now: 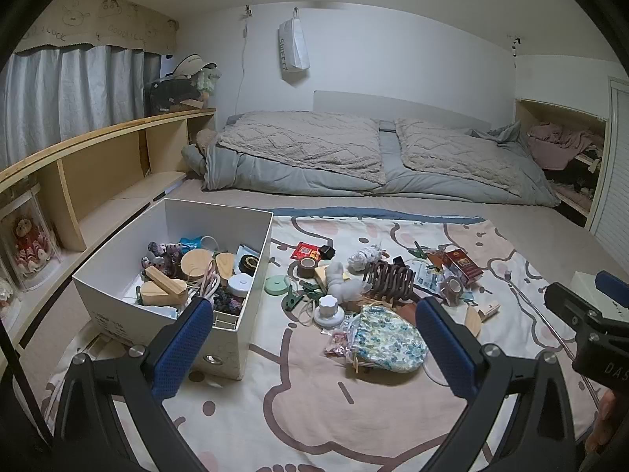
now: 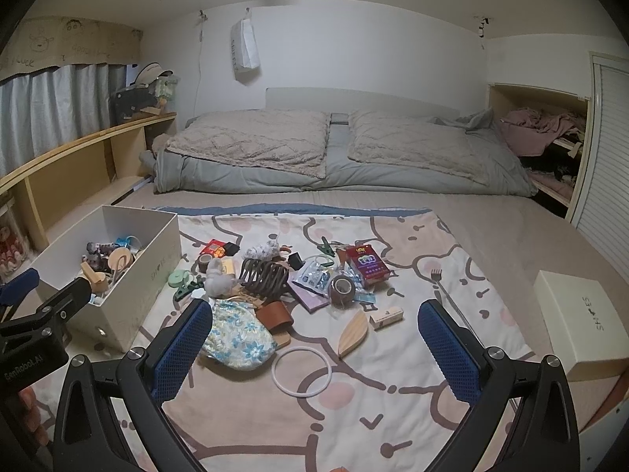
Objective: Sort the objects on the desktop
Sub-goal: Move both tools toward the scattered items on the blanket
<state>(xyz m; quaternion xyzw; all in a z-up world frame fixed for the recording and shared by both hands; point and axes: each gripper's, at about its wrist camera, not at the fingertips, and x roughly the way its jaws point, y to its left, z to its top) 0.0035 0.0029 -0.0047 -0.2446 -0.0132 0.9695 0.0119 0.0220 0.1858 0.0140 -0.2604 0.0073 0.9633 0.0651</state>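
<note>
spread over a cartoon-print blanket (image 2: 354, 413) lay the clutter beside a half-filled white box (image 1: 251, 251), and with left gripper (image 1: 314, 350) and right gripper (image 2: 314, 350) both wide and empty, taking the nearest loose piece, the white ring (image 2: 302, 370), seemed wisest.

"GOOD LUCK" on curtain valance (image 1: 118, 27), 10 o'clock. "SUEETZ"-like print on hanging white bag (image 1: 293, 45), 12 o'clock, unsure. "SHOES" on box lid (image 2: 582, 314), 3 o'clock. "GenRobot.AI" on left tongs (image 2: 27, 362), 9 o'clock.
</note>
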